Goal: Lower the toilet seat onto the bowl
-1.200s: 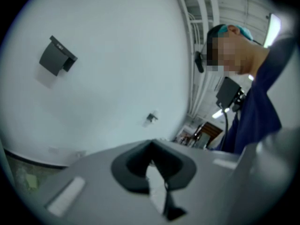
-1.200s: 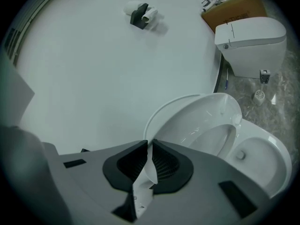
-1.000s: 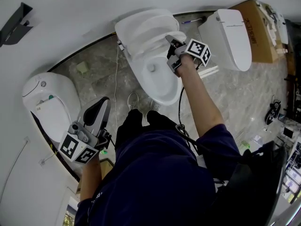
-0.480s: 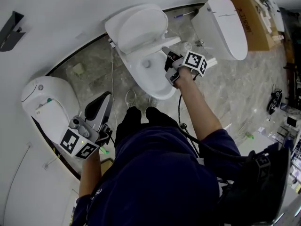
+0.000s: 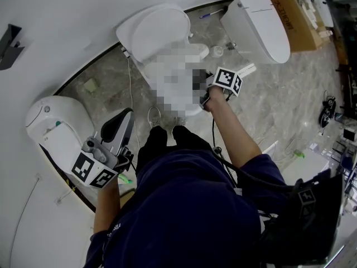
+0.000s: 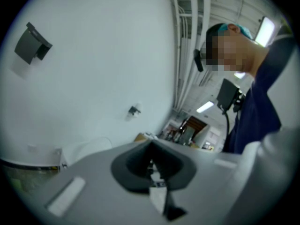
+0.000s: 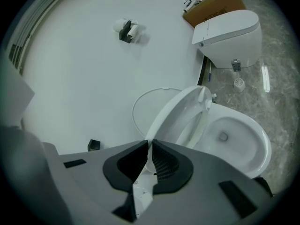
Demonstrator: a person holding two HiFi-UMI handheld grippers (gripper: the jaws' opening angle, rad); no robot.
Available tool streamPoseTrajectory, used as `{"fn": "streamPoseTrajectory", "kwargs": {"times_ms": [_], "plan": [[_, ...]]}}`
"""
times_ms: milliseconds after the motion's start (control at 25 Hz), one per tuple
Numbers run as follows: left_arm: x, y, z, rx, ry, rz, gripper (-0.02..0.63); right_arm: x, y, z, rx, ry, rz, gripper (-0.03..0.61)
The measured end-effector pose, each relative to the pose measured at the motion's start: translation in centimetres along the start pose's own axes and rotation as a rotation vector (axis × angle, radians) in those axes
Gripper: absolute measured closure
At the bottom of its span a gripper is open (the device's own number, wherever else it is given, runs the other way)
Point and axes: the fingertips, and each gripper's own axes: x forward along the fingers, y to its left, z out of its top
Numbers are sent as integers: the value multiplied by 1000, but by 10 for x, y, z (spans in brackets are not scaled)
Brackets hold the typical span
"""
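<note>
White wall (image 5: pixel 67 15), grey marble floor (image 5: pixel 279 99), cardboard box (image 5: pixel 302 29) beside wall

White toilet seat (image 7: pixel 172 114), grey marbled floor (image 5: pixel 279 94), black-and-white patterned marker cube (image 5: pixel 228 80).

The bowl (image 7: pixel 243 149) of the middle toilet stands against the curved wall (image 5: pixel 67 15), straight ahead of the person's shoes (image 5: pixel 158 118). Its lid (image 7: pixel 143 108) leans back on the wall, and the seat (image 7: pixel 182 116) is tilted between lid and bowl. The right gripper (image 7: pixel 149 146) is at the seat's near edge, which runs between its jaws. A second toilet (image 5: pixel 53 124) sits off to the left, just beyond the left gripper (image 5: pixel 124 116). A third toilet (image 5: pixel 259 24) sits to the right, with a cardboard box (image 5: pixel 293 7) beside it further along the wall.
</note>
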Motion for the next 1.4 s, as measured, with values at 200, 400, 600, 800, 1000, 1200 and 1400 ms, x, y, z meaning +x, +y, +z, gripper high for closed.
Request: {"fn": "streamPoseTrajectory", "kwargs": {"times_ms": [200,400,600,800,1000,1200,1400], "plan": [[4,-6,-5,0,12,-8,611,-7,-6,-3,6,0,0,546],[7,-12,-8,4,20,-16,611,-17,-16,-10,19,4,-4,546],[10,-16,-11,4,30,-26,611,-27,-27,-19,31,12,-12,546],[17,-21,-14,9,43,-40,611,-36,-39,-26,54,12,-19,548],[20,-31,-16,19,55,-47,611,-49,-49,-34,94,9,-12,549],[27,-29,-16,25,62,-60,611,-48,-59,-39,127,23,-8,548],[31,-30,-14,31,71,-68,611,-52,-63,-44,150,26,6,539]]}}
